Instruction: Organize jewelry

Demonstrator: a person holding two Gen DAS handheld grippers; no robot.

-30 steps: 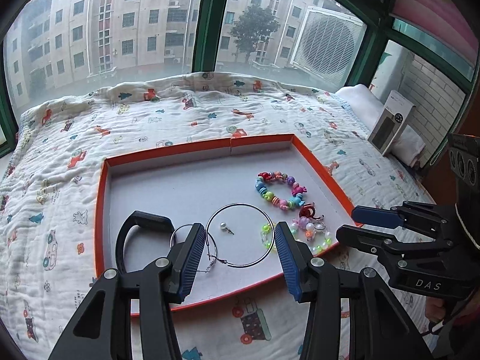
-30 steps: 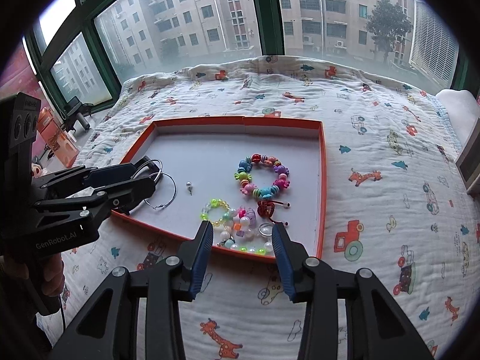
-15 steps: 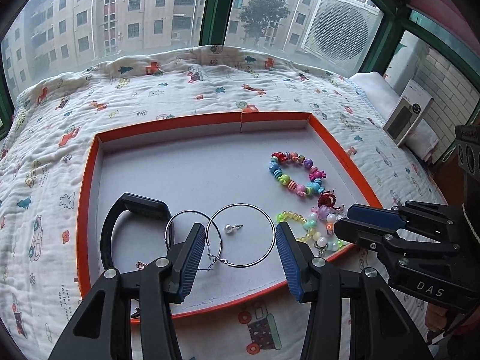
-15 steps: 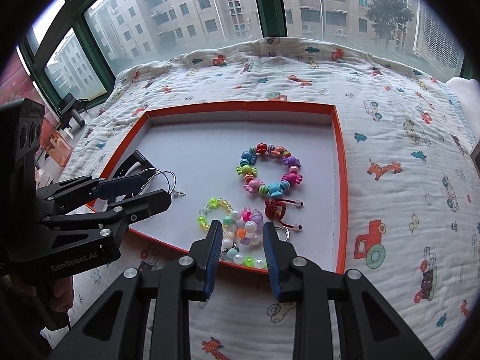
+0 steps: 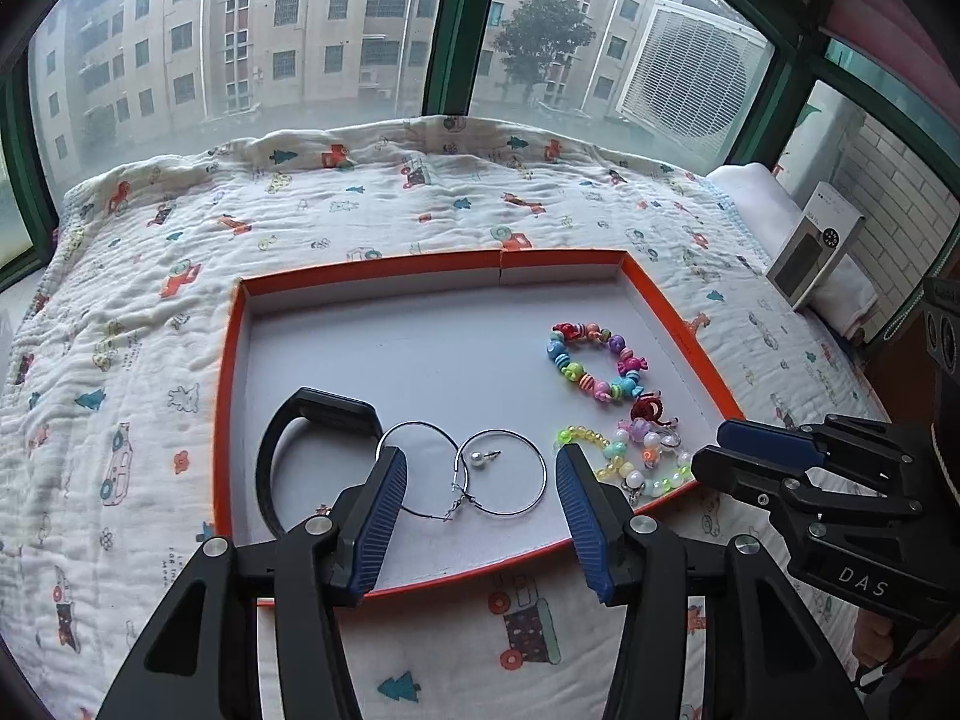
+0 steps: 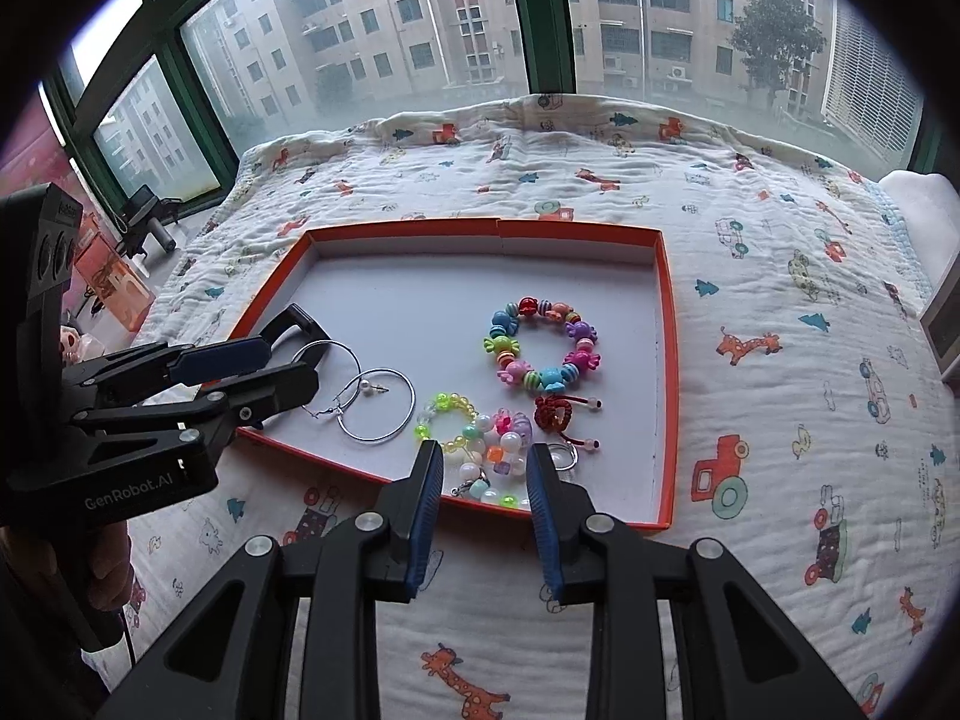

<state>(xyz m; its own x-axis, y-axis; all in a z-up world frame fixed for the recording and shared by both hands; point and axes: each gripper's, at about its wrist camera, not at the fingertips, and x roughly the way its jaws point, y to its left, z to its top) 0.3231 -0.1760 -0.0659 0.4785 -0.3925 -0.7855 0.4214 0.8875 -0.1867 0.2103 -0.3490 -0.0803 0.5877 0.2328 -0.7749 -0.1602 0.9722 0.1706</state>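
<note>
Soft, overcast daylight comes through the windows (image 5: 336, 42) behind the bed (image 5: 150, 276), lighting both views evenly and brightly. Shadows are faint and diffuse, and the tray (image 6: 669, 360) floor shows no glare. Fisheye distortion bends the window frames and curves the bed's edges; dark vignetting fills the corners. Focus is sharp throughout, without motion blur.
</note>
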